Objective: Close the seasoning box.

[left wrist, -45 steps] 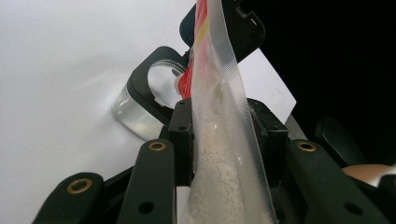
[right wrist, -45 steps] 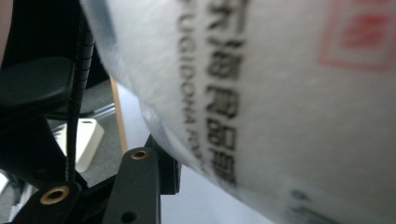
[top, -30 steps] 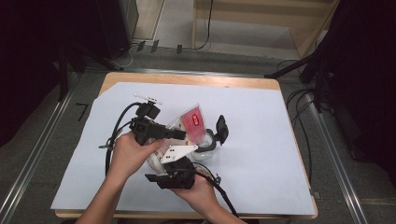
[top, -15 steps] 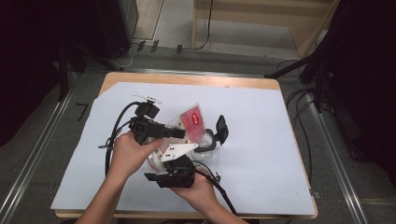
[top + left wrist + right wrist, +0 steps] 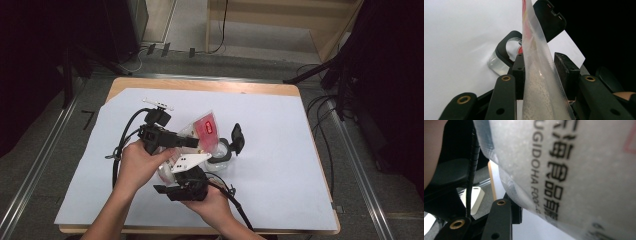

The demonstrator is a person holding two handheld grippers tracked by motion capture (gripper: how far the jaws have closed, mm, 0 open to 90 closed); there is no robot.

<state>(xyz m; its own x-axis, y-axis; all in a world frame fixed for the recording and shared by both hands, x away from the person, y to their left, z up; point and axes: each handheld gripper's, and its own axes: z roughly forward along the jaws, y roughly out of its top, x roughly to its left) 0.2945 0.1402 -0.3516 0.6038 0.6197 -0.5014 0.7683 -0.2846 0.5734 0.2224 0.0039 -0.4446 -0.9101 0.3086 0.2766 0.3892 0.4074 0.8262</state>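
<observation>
Near the centre of the high view, a clear pouch (image 5: 200, 135) of white grains with a red label is held above the white-covered desk (image 5: 300, 165), slanting up toward the upper right of the frame. Its long axis runs from the right gripper (image 5: 186, 181) at the lower end, past the left gripper (image 5: 192, 142), to the red-labelled top. Just right of that top edge stands a clear jar (image 5: 220, 152) with a black rim and its black flip lid (image 5: 237, 138) open.

In the left gripper view the pouch (image 5: 539, 82) rises edge-on between the jaws, which pinch it from both sides, and the jar mouth (image 5: 507, 48) lies straight beyond the jaws, close behind the pouch. In the right gripper view the printed pouch wall (image 5: 564, 170) sits against the jaws; whether they clamp it I cannot tell.

The pour likely turns on this: the pouch's upper end is beside the jar, not yet over its mouth, and the left gripper is nearer to it.
</observation>
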